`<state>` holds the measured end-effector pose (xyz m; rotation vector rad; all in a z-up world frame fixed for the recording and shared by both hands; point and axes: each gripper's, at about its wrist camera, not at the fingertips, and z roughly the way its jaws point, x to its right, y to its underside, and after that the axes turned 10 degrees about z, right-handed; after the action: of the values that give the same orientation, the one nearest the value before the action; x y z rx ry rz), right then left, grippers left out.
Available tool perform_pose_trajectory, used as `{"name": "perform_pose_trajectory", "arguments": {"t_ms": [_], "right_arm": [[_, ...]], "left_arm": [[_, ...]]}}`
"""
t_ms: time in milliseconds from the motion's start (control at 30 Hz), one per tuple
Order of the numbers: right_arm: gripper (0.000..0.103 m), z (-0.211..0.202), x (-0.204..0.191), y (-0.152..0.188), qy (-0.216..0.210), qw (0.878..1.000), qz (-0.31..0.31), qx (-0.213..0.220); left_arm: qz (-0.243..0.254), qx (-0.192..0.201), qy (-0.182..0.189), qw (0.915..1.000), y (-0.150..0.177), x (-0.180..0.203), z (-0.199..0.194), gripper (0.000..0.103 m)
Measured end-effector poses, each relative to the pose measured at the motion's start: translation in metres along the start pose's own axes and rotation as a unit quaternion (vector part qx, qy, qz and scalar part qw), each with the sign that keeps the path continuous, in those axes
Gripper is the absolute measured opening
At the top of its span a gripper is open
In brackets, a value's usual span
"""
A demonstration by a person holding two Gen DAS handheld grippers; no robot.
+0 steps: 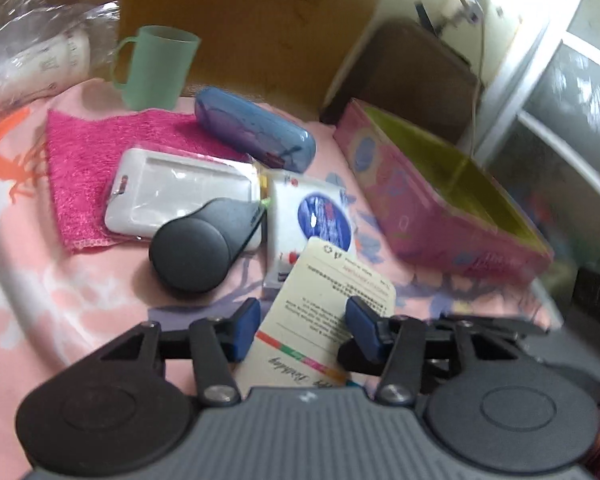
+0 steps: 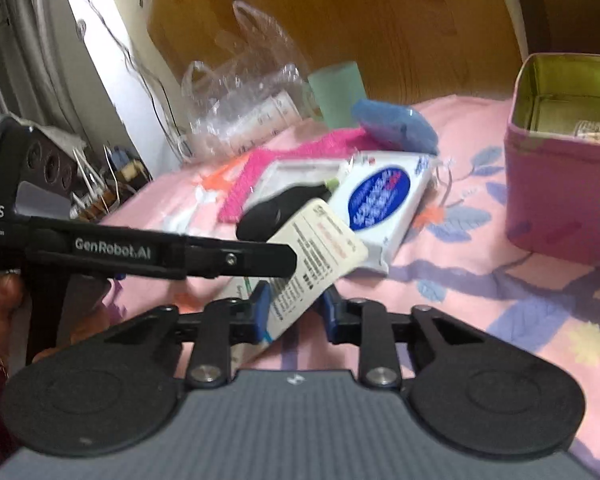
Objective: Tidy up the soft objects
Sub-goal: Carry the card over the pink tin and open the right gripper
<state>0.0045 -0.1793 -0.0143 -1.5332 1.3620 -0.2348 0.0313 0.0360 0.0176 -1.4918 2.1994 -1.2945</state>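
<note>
1. Two tools meet on one thing. The left tool (image 1: 306,322) has its blue fingers apart with a cream printed packet (image 1: 332,292) lying between them. The right tool (image 2: 294,306) has its fingers set closer, one on each side of the packet's lower end.
2. The packet is tilted up off the bed (image 1: 80,300), so something is carrying it. I cannot tell which tool is actually clamped on it and which only flanks it.
3. Just beyond lies a white tissue pack (image 1: 300,208) with a blue oval. Beside it is a black round-headed gadget (image 1: 192,248), resting partly on a white card holder (image 1: 172,184).
4. Under the holder is a pink cloth (image 1: 84,160), spread flat on the sheet.
5. Further back are a blue case (image 1: 252,132), a green mug (image 1: 156,68) and a crumpled clear plastic bag (image 1: 32,52).
6. To the right stands an open pink tin (image 1: 440,216), well apart from the pile. From the right wrist view something already lies in its bottom.
7. My guess is that this is the carry step, with the packet picked up and bound for the tin.
8. The next move needs one firm grip, a swing right over the rim, and a level release. The thin packet could twist or slip between two tools.
</note>
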Motion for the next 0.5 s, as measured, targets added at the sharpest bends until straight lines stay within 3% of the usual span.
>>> {"name": "perform_pose_trajectory", "arguments": {"t_ms": [67,200,367,500], "right_arm": [[0.026,-0.013,0.005,-0.009,0.005,0.999,-0.01,0.031],[0.026,-0.043,0.012,-0.027,0.037,0.992,-0.03,0.113],[0.026,-0.083,0.042,-0.055,0.094,0.975,-0.018,0.202],[0.027,-0.105,0.077,-0.069,0.144,0.959,-0.002,0.245]], "left_arm": [[0.0,0.016,0.013,0.9998,-0.01,0.007,-0.005,0.048],[0.048,0.052,0.027,0.9971,-0.047,0.044,0.0,0.048],[0.113,0.083,0.052,0.9887,-0.097,0.107,0.037,0.048],[0.129,0.085,0.079,0.9847,-0.124,0.148,0.078,0.049]]}}
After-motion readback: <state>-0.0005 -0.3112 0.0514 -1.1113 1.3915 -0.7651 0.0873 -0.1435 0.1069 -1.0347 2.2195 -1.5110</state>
